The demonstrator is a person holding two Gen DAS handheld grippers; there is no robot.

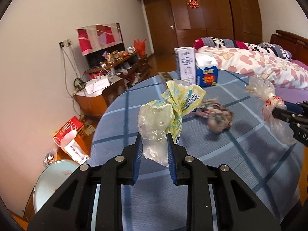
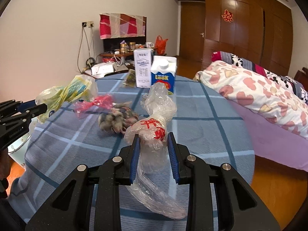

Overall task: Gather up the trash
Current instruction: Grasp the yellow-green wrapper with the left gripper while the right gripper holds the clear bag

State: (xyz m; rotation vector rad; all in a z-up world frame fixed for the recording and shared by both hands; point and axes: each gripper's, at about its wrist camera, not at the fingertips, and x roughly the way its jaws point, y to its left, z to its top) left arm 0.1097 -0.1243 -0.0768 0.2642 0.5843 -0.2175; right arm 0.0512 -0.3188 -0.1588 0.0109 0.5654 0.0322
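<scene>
Left gripper (image 1: 155,134) clamped on yellow bag (image 1: 173,104), right gripper (image 2: 153,137) pinching clear bag (image 2: 156,119)

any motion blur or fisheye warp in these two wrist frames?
Left wrist view: grey tuft clump is smeared by blur, yellow bag in the left gripper is sharp. Right wrist view: clear bag crisp; table edge bows, corners vignette black.
</scene>
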